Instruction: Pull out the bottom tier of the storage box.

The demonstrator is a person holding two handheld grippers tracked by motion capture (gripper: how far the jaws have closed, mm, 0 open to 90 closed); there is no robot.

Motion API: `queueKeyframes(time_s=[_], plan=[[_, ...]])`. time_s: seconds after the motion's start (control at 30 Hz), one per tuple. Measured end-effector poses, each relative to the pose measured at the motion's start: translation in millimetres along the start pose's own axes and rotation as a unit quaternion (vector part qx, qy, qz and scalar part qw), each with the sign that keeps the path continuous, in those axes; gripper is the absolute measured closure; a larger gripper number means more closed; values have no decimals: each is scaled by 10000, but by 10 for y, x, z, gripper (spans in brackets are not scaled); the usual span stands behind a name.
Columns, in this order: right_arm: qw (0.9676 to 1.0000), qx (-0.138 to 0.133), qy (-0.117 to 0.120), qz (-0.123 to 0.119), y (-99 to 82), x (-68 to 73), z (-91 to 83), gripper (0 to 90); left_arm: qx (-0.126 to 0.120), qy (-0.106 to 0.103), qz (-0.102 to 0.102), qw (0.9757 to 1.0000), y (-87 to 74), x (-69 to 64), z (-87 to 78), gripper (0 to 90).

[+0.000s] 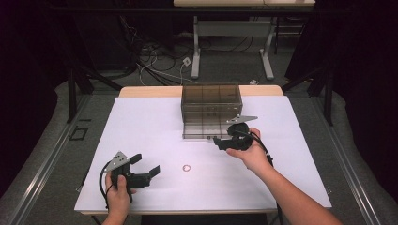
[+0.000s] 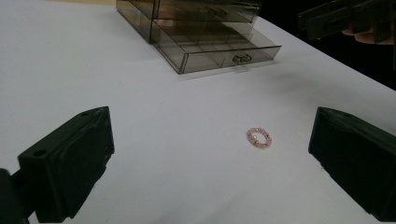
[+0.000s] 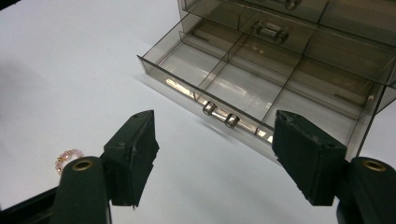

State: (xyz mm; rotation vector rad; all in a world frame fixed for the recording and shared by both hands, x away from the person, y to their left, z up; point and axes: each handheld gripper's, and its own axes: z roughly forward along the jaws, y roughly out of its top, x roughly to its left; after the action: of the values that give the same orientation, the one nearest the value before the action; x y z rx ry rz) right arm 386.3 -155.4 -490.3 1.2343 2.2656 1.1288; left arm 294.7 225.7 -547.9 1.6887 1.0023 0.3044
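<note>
One beaded ring point(image 1: 187, 168) is lying flat on the white worktop point(image 1: 141, 126), well in front of one smoked drawer box point(image 1: 211, 101) whose bottom drawer point(image 3: 243, 88) is pulled out and looking empty. The ring is being faced by the left tool point(image 1: 146, 165), which is nearer, just to its left, jaws held wide and empty. The right tool point(image 1: 219, 142) is being held just before the drawer's handle point(image 3: 219, 114), part open with nothing between its jaws. As a round loop, the ring offers no long axis.

Drawer box point(image 1: 211, 110) blocks far side; bracelet point(image 1: 187, 168) unobstructed.
</note>
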Motion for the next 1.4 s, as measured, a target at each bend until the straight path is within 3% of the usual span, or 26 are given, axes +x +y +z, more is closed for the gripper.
queueKeyframes(time_s=[0.07, 0.23, 0.37, 0.53, 0.6, 0.87, 1.17, 1.4], plan=[[9999, -52, -33, -123, -1, 34, -9, 294, -6, -1, -27, 10000, -3, 1, 1, 4], [9998, -95, 71, -135, -20, 102, -11, 294, 10, 3, -5, 10000, -6, 3, -6, 4], [9995, 48, 283, -130, -43, 154, 1, 294, -9, 17, -10, 10000, -8, 5, -14, 4], [9989, -2, 434, -147, -92, 242, 42, 297, -9, 36, -19, 10000, -15, 4, -31, 4], [9983, 38, 511, -294, -96, 276, 48, 298, -12, 47, -14, 10000, -19, 4, -39, 4], [9961, 132, 751, -435, -106, 418, 83, 300, -40, 83, -31, 10000, -28, 3, -65, 4], [9956, 155, 813, -433, -84, 540, 127, 309, -66, 107, -36, 9999, -30, 0, -70, 4], [9963, 101, 750, -409, -100, 610, 177, 374, -60, 111, -18, 9999, -30, 3, -70, 4]])
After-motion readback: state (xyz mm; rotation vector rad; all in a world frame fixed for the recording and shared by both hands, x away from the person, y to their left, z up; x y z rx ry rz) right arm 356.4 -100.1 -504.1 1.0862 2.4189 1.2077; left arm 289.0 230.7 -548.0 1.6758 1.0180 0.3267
